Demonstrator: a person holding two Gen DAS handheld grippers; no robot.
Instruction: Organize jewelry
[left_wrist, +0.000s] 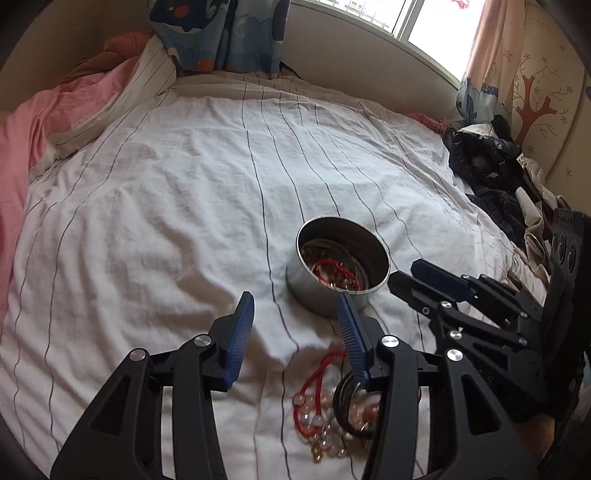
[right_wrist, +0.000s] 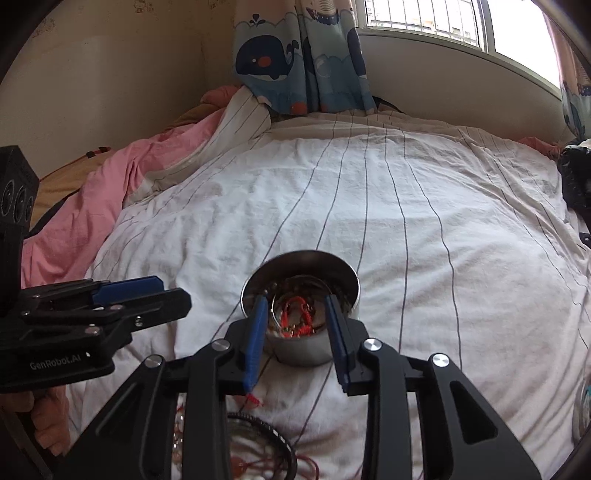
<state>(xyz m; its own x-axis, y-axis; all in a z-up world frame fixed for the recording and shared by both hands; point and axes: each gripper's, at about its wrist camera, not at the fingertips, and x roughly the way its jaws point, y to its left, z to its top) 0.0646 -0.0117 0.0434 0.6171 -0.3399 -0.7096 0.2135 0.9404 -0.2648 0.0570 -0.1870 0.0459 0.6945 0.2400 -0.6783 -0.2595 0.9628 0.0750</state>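
Note:
A round metal tin (left_wrist: 338, 271) stands open on the bed and holds red cord bracelets and beads; it also shows in the right wrist view (right_wrist: 301, 299). A pile of jewelry (left_wrist: 332, 410) with red cord, pearl beads and dark bangles lies on the sheet in front of the tin, seen too in the right wrist view (right_wrist: 258, 443). My left gripper (left_wrist: 297, 314) is open and empty, above the sheet just left of the tin. My right gripper (right_wrist: 297, 301) is open and empty, its fingers over the tin's mouth; it shows from the side in the left wrist view (left_wrist: 406, 273).
The white striped sheet (left_wrist: 184, 206) covers the bed. A pink quilt (left_wrist: 33, 122) is bunched at the left. Dark clothes (left_wrist: 487, 166) are piled at the right edge. A whale-print curtain (right_wrist: 299, 55) hangs at the far wall under the window.

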